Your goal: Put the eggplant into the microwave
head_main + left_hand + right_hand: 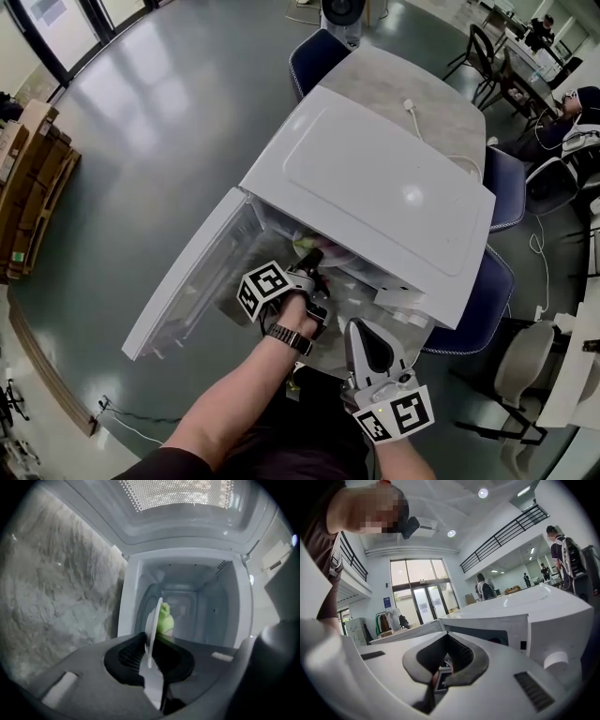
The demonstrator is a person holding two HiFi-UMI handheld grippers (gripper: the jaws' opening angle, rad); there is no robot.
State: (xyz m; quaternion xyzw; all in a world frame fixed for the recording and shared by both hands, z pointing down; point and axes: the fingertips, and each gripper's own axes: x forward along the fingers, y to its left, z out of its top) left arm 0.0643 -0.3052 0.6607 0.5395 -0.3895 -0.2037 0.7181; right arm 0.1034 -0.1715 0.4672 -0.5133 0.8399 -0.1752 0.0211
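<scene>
The white microwave stands on a marble table with its door swung wide to the left. My dark left gripper reaches into the opening. In the left gripper view it is shut on the rim of a thin white plate. Behind the plate only the eggplant's green stem end shows, inside the cavity; a greenish piece shows at the opening in the head view. My white right gripper hangs back by the table's near edge, its jaws together with nothing in them.
Blue chairs stand at the table's far end and at its right side. A plug and cable lie on the table behind the microwave. A wooden rack is far left. People sit at desks at the back right.
</scene>
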